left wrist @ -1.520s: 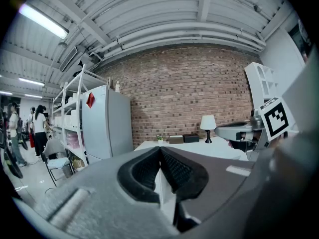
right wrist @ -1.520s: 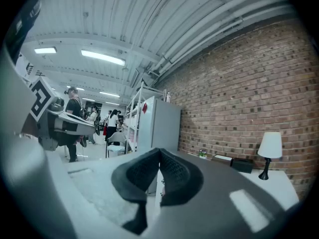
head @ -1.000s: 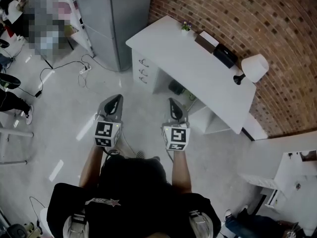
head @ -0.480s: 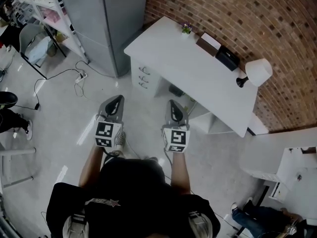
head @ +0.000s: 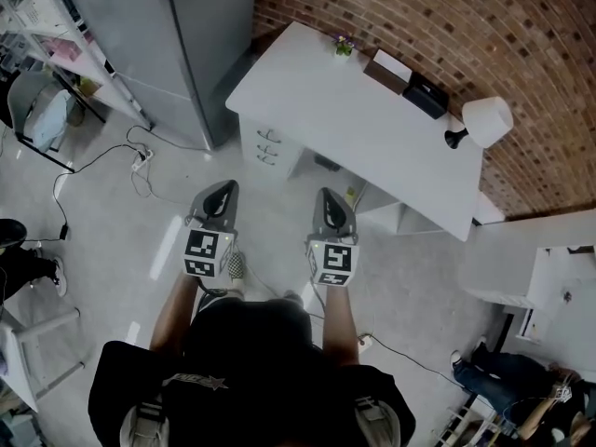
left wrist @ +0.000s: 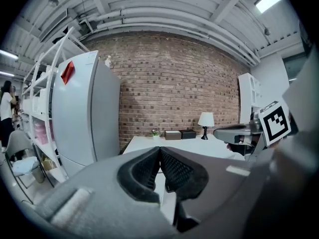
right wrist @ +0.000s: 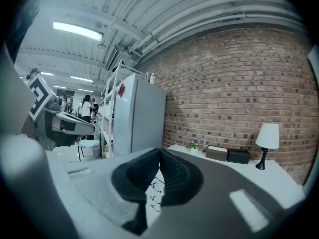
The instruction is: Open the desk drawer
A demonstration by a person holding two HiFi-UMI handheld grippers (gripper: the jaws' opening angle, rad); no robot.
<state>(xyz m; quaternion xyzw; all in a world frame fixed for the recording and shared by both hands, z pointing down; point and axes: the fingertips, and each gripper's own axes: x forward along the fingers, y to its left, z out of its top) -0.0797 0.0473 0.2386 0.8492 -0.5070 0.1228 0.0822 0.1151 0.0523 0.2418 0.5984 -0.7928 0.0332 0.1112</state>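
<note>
A white desk (head: 372, 147) stands against the brick wall, with a stack of three drawers (head: 265, 147) at its left end, all closed, each with a small metal handle. My left gripper (head: 225, 192) and right gripper (head: 328, 197) are held side by side over the floor, short of the desk and pointing at it. Both are shut with nothing between their jaws. In the right gripper view the drawer handles (right wrist: 153, 187) show just past the jaw tips. The desk top (left wrist: 179, 144) lies beyond the shut jaws in the left gripper view.
On the desk stand a white lamp (head: 482, 122), a dark box (head: 425, 95), a brown box (head: 388, 71) and a small plant (head: 344, 46). A tall grey fridge (head: 177, 35) is left of the desk, with a metal shelf rack (head: 56, 35) beside it. Cables (head: 140, 161) trail on the floor.
Both grippers and the person have moved closer to the desk, which now sits nearer in the head view. The jaws stayed shut.
</note>
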